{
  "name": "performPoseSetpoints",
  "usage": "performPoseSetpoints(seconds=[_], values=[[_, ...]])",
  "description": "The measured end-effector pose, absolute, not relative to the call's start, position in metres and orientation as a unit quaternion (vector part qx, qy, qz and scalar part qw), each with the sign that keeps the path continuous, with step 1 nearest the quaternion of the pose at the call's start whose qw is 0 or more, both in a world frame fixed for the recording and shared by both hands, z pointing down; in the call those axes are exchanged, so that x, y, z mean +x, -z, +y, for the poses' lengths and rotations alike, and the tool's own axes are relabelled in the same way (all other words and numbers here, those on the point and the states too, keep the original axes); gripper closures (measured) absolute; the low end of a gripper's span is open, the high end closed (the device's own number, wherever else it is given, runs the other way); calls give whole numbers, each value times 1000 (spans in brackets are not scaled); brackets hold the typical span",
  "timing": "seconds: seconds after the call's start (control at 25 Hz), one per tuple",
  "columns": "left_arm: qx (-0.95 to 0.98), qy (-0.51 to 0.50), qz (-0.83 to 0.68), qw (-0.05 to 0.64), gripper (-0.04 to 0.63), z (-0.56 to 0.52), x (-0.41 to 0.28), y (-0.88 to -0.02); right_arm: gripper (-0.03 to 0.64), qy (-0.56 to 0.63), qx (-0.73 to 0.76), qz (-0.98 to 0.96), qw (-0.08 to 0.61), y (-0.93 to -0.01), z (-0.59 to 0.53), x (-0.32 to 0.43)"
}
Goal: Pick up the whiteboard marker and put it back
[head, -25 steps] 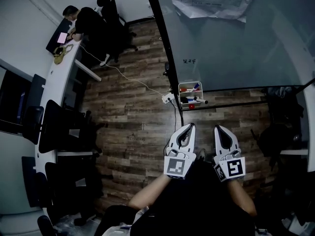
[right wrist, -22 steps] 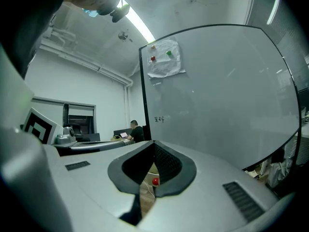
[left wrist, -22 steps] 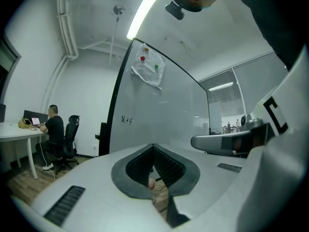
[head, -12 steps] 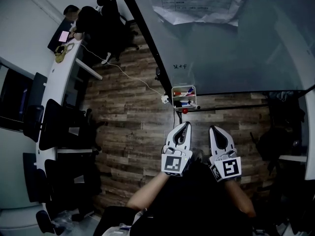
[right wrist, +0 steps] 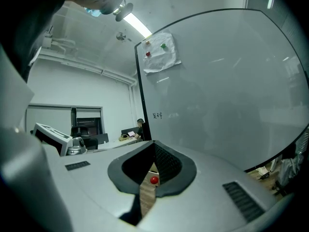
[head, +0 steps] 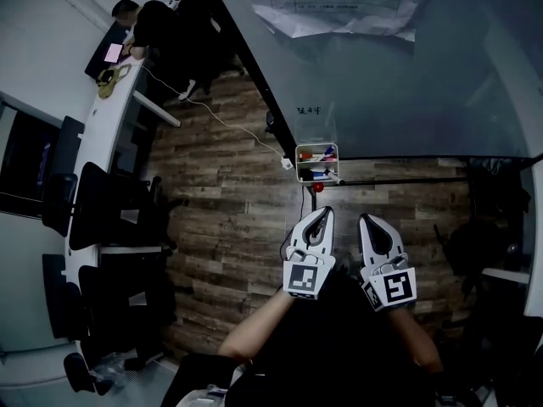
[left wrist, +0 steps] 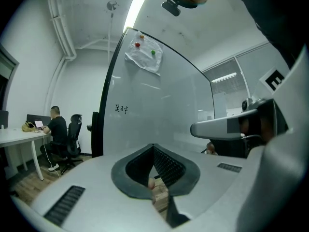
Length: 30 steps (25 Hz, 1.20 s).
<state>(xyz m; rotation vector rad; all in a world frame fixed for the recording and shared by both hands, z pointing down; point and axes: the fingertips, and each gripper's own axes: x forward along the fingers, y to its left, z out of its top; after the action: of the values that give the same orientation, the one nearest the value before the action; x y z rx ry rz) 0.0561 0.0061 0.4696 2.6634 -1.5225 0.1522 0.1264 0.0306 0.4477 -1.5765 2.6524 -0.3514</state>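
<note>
I am keeping the left gripper point(head: 320, 216) fully closed and empty, pointing at the board point(head: 407, 83). The marker point(head: 321, 174) is lying in the tray point(head: 299, 164) at the board's lower edge, ahead of both grippers. I judge I should be opening one claw before reaching in. The right gripper point(head: 368, 221) is also closed on nothing. Only the head view is showing the tray. The right gripper view is catching just a red knob point(right wrist: 154, 180) between its jaws.
</note>
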Motion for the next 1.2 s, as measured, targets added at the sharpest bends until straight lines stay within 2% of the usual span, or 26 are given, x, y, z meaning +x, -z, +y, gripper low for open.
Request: performPoseSetpoints(seconds=[0.84,0.88,0.96,1.04,1.2], values=[[896,-70,-437,41,583,-31,72,-514,603,119,-536,836,0,-459,1,125],[898,-72,-432,43,567,-33,74,-517,603,121,-537,835,-1,-459,-1,125],[901,-80,-424,46,488,-36,77,-524,603,123,-541,832,-5,-460,-5,127],[901,-92,-421,44,448,-40,79,-531,603,123,-543,831,-5,-460,-8,130],[901,-108,-418,42,417,-46,82,-544,603,126,-543,830,-5,-463,-14,132]])
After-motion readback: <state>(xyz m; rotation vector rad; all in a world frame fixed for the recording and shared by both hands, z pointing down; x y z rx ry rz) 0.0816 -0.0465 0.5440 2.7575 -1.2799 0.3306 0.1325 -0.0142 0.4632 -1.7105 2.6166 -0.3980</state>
